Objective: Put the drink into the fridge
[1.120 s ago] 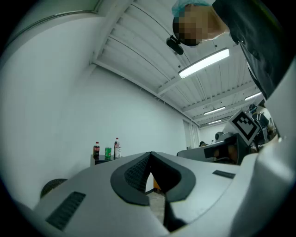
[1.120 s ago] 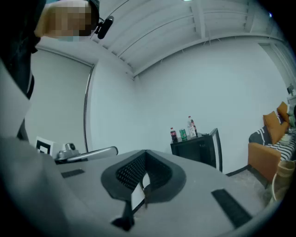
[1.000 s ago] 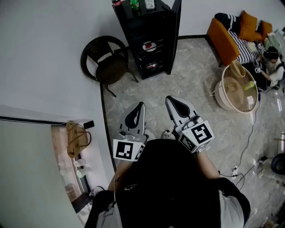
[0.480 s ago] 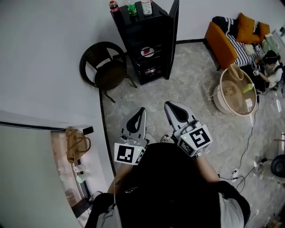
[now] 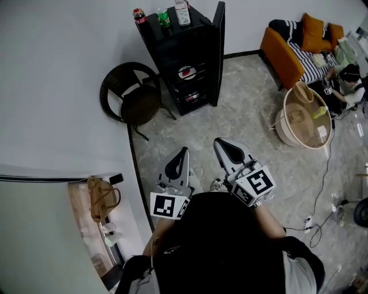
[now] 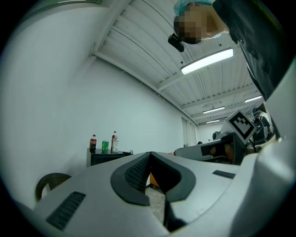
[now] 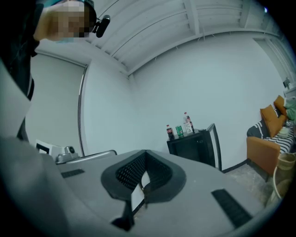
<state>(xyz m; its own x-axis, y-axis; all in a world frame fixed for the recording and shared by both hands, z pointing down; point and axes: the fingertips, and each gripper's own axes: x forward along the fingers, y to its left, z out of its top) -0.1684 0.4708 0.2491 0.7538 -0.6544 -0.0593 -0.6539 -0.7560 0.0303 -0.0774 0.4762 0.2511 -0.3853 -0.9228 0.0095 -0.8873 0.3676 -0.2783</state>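
Jaws shut, empty on left gripper and right gripper, aimed ahead at fridge, likely for approach. Three drinks stand on top, far off; door open for loading.

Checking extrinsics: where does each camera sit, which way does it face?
Head view: on the person's head, steeply down; shows left gripper, right gripper, dark torso.
Left gripper view: rides left gripper, along its shut jaws toward black fridge; right gripper at right.
Right gripper view: rides right gripper, along its shut jaws toward the fridge.
Shared: all three show drinks atop the fridge.
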